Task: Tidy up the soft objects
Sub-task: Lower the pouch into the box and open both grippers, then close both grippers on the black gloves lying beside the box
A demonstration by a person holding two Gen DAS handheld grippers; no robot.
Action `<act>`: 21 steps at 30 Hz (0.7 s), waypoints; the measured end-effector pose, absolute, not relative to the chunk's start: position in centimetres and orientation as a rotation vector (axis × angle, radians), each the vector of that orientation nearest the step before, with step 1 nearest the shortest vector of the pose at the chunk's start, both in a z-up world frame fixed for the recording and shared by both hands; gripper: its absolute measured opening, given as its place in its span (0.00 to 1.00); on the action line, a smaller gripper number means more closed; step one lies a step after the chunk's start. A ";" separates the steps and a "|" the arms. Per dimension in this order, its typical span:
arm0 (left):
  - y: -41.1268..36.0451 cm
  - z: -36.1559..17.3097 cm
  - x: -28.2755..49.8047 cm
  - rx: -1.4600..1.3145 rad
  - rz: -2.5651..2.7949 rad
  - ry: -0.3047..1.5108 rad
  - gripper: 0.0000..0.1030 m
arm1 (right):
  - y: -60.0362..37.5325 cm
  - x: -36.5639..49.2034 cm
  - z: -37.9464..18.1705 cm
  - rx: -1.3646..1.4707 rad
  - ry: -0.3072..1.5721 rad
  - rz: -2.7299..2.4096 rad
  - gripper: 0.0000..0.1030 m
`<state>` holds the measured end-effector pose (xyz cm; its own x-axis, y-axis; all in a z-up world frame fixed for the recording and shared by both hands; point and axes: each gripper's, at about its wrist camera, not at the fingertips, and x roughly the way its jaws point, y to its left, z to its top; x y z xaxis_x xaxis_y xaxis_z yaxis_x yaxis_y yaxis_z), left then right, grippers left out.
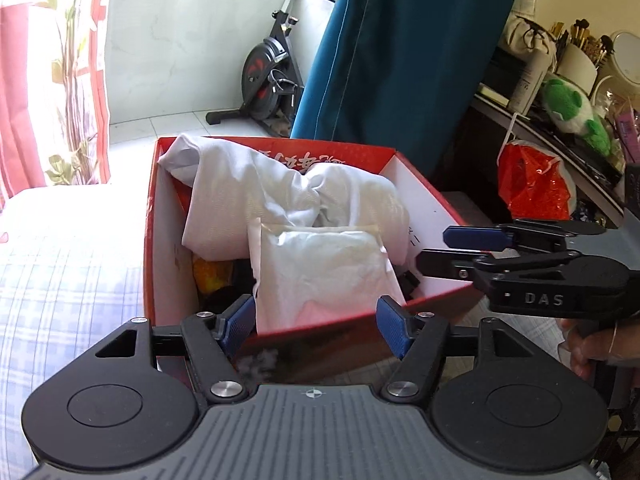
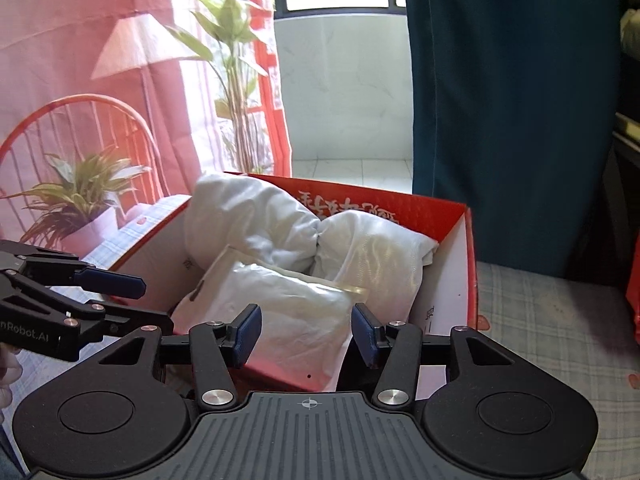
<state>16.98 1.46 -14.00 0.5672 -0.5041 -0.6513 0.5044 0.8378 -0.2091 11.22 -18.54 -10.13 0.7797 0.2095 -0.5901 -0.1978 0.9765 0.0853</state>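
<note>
A red cardboard box (image 1: 276, 148) stands on the bed, also in the right wrist view (image 2: 452, 208). Inside lie a bunched white cloth (image 1: 256, 184) (image 2: 256, 220) and, in front of it, a clear plastic bag of white fabric (image 1: 324, 272) (image 2: 280, 304). My left gripper (image 1: 316, 324) is open at the box's near rim, its blue pads either side of the bag and apart from it. My right gripper (image 2: 306, 330) is open just above the bag's near end, holding nothing. Each gripper shows in the other's view, right (image 1: 436, 248) and left (image 2: 152, 304).
The box sits on a checked bedsheet (image 1: 60, 280). A teal curtain (image 1: 400, 52) hangs behind. An exercise bike (image 1: 268, 72) stands on the balcony. At right, a red plastic bag (image 1: 532, 184) and a green plush toy (image 1: 572, 108) are by a cluttered dark table.
</note>
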 end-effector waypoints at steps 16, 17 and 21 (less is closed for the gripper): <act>2.2 -15.4 11.4 -0.010 -0.570 0.757 0.71 | -18.9 3.7 -13.1 0.039 0.637 0.247 0.49; 2.2 -15.9 11.3 -0.012 -0.569 0.769 0.71 | -18.9 3.5 -13.7 0.039 0.649 0.242 0.50; 2.1 -18.2 11.5 -0.029 -0.567 0.818 0.71 | -19.0 2.9 -16.5 0.050 0.696 0.220 0.55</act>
<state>11.52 2.15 -18.17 0.5440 -0.4886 -0.6822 0.4671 0.8517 -0.2375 2.91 -19.00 -16.52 0.7451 0.2179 -0.6304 -0.1844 0.9756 0.1192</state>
